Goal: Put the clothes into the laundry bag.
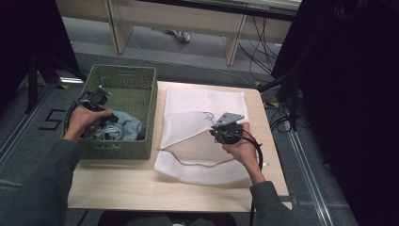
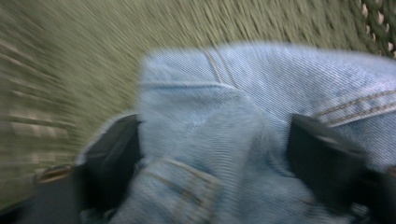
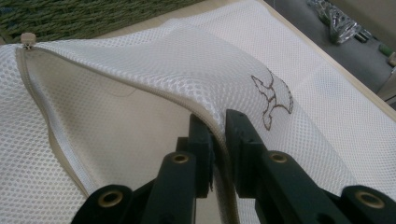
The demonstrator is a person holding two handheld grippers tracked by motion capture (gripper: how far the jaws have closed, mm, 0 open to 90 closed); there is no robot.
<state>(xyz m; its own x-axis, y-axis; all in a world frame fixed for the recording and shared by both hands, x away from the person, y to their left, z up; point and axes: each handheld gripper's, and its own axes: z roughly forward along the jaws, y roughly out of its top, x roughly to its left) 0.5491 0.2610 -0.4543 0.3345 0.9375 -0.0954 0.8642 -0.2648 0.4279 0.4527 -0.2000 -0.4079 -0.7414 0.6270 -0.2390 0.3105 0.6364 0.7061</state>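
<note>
A green woven basket [image 1: 123,70] stands at the table's left and holds light-blue denim clothing [image 1: 124,127]. My left gripper [image 1: 107,118] reaches into it. In the left gripper view a bunched fold of the denim [image 2: 210,116] sits between the two jaws of that gripper [image 2: 215,158], shut on it, with the basket wall [image 2: 70,56] streaked behind. A white mesh laundry bag [image 1: 202,101] with a small embroidered mark lies on the table. My right gripper [image 3: 219,135] is shut on the zipper edge of the bag [image 3: 140,70] and holds that edge up, so the mouth gapes toward the basket.
The light wooden table [image 1: 117,183] has bare surface along its near edge. Black cables [image 1: 277,117] lie on the floor to the right, beside a dark curtain. Pale furniture legs [image 1: 233,44] stand beyond the far edge.
</note>
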